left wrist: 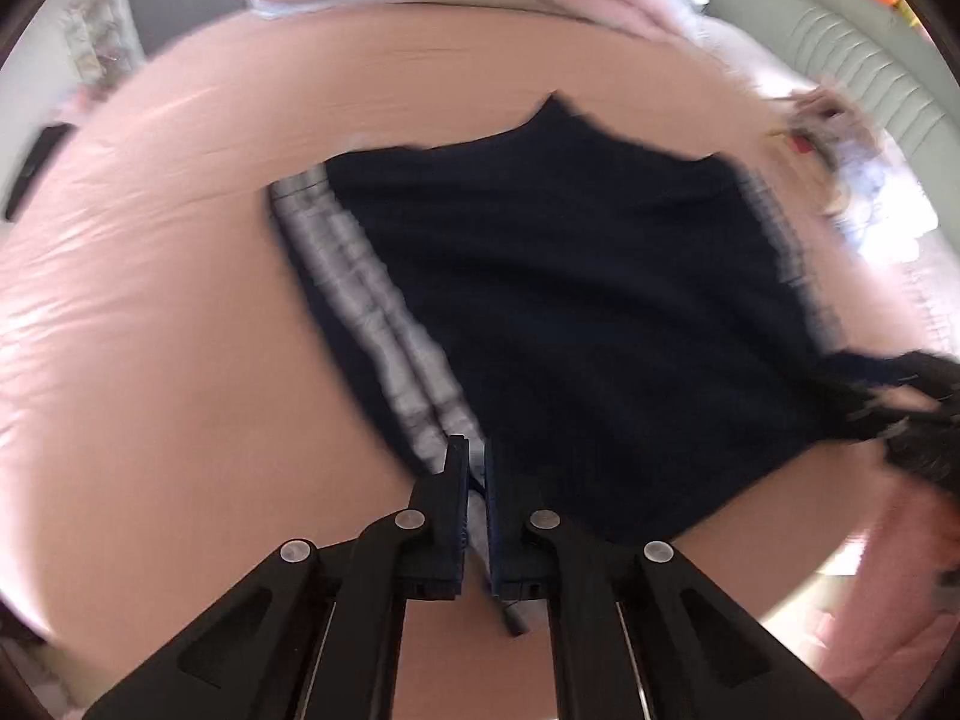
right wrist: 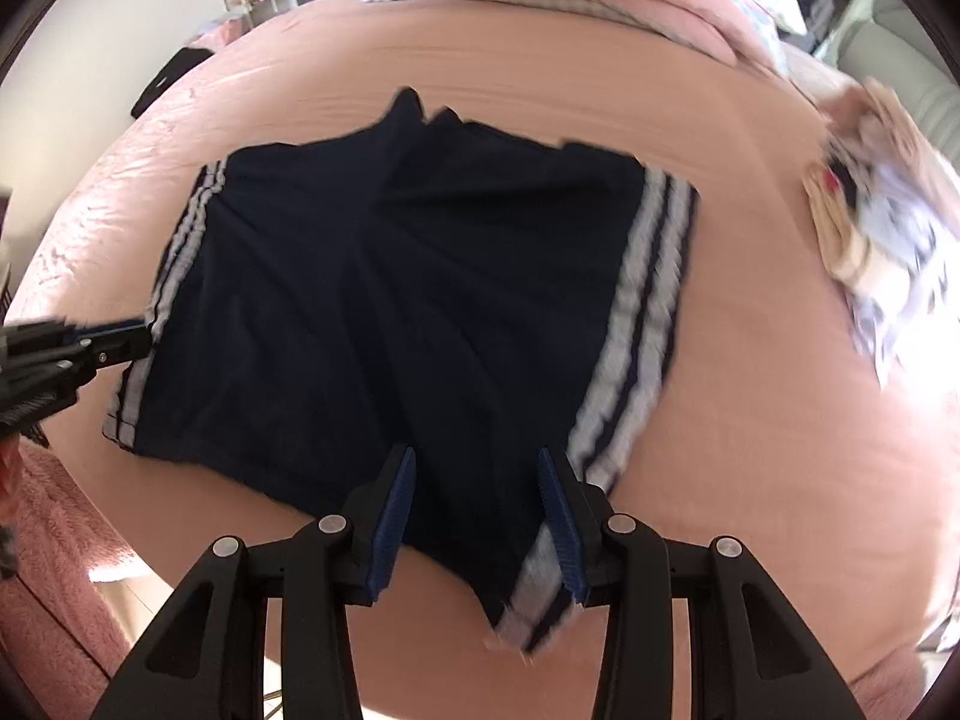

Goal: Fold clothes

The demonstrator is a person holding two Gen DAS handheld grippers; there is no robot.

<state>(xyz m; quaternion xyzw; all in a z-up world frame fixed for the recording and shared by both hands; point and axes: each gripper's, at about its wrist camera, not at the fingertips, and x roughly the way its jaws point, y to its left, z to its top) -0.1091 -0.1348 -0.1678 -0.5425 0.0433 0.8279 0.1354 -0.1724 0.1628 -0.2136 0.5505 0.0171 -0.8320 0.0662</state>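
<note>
Pinching shorts (left wrist: 570,312) hem, left gripper (left wrist: 475,480)

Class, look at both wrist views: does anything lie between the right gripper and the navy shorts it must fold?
Nothing visible does. The right gripper is open with the navy shorts directly between its fingers; the left gripper is shut on the striped side. The clothes pile lies apart.
</note>
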